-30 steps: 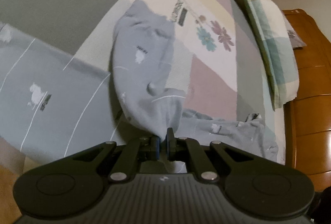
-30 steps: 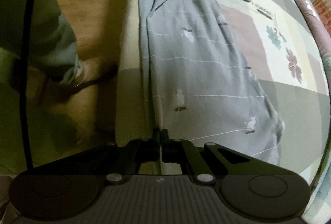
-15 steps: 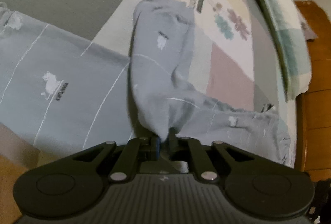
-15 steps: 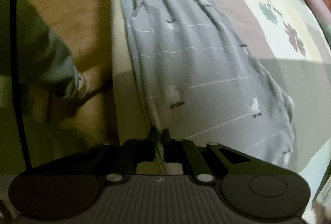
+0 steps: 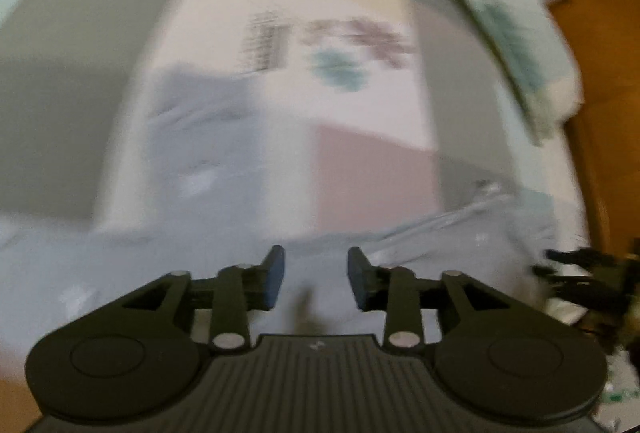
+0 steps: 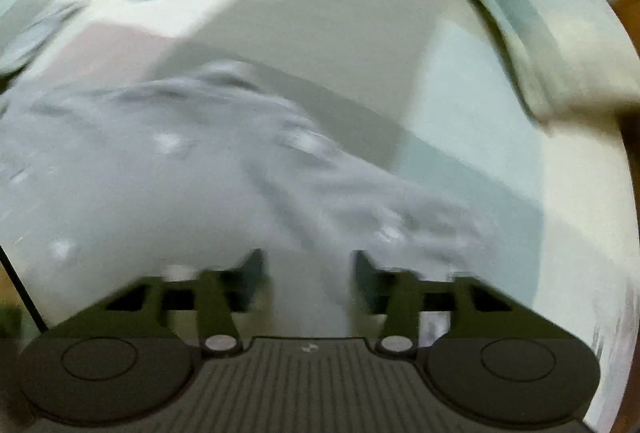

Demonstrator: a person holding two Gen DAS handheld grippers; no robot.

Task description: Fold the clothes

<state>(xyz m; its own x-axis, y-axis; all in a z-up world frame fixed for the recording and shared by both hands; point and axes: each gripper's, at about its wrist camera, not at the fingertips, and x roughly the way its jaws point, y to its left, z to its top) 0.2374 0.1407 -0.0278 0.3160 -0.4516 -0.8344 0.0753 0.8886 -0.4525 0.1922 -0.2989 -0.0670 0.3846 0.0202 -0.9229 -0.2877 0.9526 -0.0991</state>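
A grey garment with thin white stripes and small white prints (image 5: 208,169) lies spread on the bed, blurred by motion in both views. My left gripper (image 5: 316,275) hovers over it, its jaws opening, with a clear gap between the blue pads and only flat cloth below them. In the right wrist view the same garment (image 6: 160,169) lies rumpled beneath my right gripper (image 6: 308,273), whose jaws are also opening wide with nothing pressed between them. Neither gripper holds the cloth.
The bed cover (image 5: 360,169) is a patchwork of grey, pink and cream panels with flower prints. A checked pillow (image 5: 504,21) lies at the far right, against a wooden headboard (image 5: 600,45). The other gripper's black fingers (image 5: 576,265) show at the right edge.
Both grippers have let go of the garment and opened. Both views swung fast across the bed, the right one away from the floor and the person's legs; the cloth now lies flat.
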